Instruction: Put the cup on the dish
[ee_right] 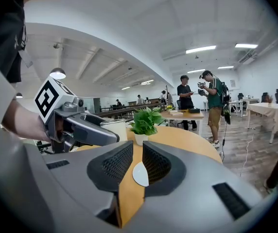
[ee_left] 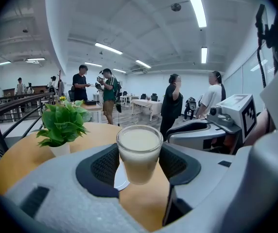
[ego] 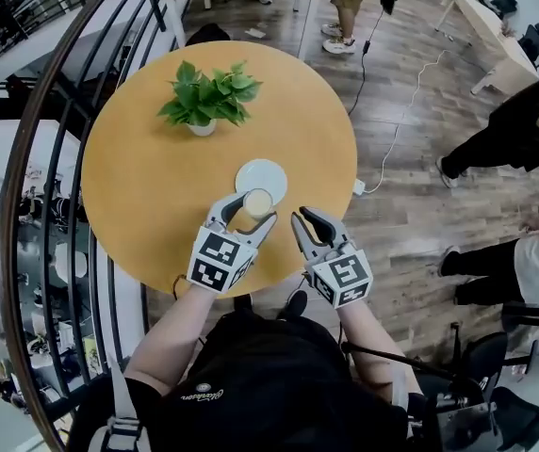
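Nearest, the right gripper [ego: 310, 222] hangs over the round table's [ego: 147, 177] near edge, jaws a narrow gap apart with nothing between them. Just left, the left gripper [ego: 246, 213] is clamped on the cup [ego: 257, 202], which sits over the white dish's [ego: 268, 175] near rim. A potted plant [ego: 208, 94] stands farther off.

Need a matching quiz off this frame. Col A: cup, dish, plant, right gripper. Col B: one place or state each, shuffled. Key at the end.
Column A
1. cup
2. dish
3. plant
4. right gripper

Column B
a. empty, jaws a narrow gap apart
b. in a white pot on the far side of the table
c. gripped by the left gripper, one pad on each side
d. white, lying flat on the table

Pairs: 1-c, 2-d, 3-b, 4-a
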The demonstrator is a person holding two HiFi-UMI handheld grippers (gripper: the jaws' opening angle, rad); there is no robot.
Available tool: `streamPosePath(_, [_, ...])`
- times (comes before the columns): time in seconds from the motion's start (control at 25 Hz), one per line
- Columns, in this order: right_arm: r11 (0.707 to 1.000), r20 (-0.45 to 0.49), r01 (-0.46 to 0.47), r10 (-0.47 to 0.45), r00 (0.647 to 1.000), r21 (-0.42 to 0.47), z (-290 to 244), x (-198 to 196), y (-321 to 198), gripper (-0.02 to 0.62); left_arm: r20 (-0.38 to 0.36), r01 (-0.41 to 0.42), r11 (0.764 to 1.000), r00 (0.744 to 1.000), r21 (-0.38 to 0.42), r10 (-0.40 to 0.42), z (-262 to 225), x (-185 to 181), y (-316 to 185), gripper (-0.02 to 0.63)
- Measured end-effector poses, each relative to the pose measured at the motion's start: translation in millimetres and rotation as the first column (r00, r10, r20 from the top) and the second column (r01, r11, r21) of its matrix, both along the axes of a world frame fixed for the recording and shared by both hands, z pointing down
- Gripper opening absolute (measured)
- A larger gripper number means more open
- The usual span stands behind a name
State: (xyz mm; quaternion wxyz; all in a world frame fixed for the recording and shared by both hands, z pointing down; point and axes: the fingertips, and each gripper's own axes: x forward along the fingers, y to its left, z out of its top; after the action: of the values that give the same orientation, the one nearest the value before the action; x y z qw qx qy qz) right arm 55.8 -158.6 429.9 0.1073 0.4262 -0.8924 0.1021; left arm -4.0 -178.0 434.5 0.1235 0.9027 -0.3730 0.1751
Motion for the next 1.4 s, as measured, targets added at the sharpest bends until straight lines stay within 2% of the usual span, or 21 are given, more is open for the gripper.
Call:
streamPosePath(0.16, [0.998,-0.004,-0.013,0.013,1.000,-0.062,25,7,6,0.044,0.013,0.003,0.999,1.000,-0.054,-0.002,24,-1,2,0.253])
streamPosePath(0.6, [0.981,-0.003,-0.008,0.007,1.000,-0.195,92,8,9,0.044,0.055,0.010,0.990,0.998,-0.140,-0.002,85,-1,-4,0.253])
streamPosePath(1.08, [0.973,0.000,0.004,-0.004,1.000,-0.232,109,2,6,0.044,0.078,0.000,0.984,0.997,-0.178,0.014,114,3,-19,0.253])
streamPosePath(1.4, [0.967,0.001,0.005,-0.005,1.000,-0.253,119,1,0,0.044,0.075,0.025,0.983,0.997,-0.180,-0.012,131,8,-47,0.253])
